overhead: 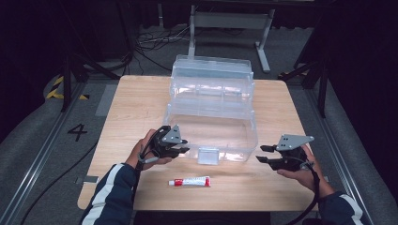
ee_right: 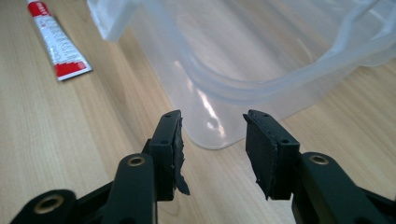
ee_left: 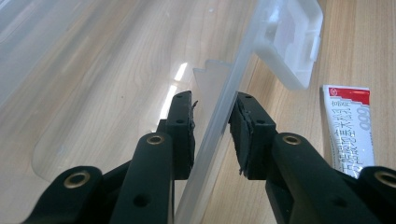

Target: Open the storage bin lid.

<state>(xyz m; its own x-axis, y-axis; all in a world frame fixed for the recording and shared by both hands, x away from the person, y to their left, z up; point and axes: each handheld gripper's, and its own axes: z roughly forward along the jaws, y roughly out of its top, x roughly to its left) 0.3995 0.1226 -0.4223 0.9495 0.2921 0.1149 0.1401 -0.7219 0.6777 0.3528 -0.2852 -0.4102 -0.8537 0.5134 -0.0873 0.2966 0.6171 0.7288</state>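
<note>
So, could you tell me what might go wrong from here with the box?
The left gripper straddles the clear box's thin front wall; a loose grip could slip off the smooth plastic. The right gripper, jaws open, nears the box's corner and might nudge the light box sideways. The tube lies close by and could get knocked.

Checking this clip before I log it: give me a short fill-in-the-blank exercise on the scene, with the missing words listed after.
1. The left gripper has its jaws on either side of the clear box's front ____.
2. The right gripper's jaws stand ____, with nothing between them.
3. The tube lying on the table is white and ____.
4. The clear box's lid is ____.

Missing words: wall; open; red; open
</note>
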